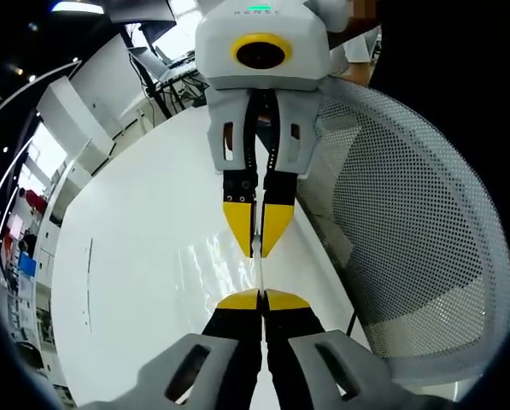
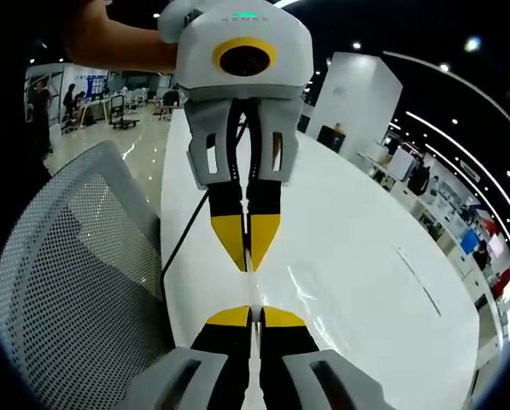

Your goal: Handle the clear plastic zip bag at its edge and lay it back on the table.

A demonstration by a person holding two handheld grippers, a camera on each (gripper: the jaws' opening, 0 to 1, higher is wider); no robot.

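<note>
While both grippers face each other over the white table (image 1: 135, 256), the left gripper (image 1: 261, 301) and right gripper (image 2: 255, 314) each pinch the zip bag's (image 1: 212, 256) edge, seemingly stretching it taut just above the tabletop. A mesh chair (image 1: 408, 239) crowds one side; open tabletop lies opposite.

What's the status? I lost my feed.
Left gripper and right gripper both shut on clear zip bag, stretched edge-on between them above white table. Mesh chair alongside, not in the way.
</note>
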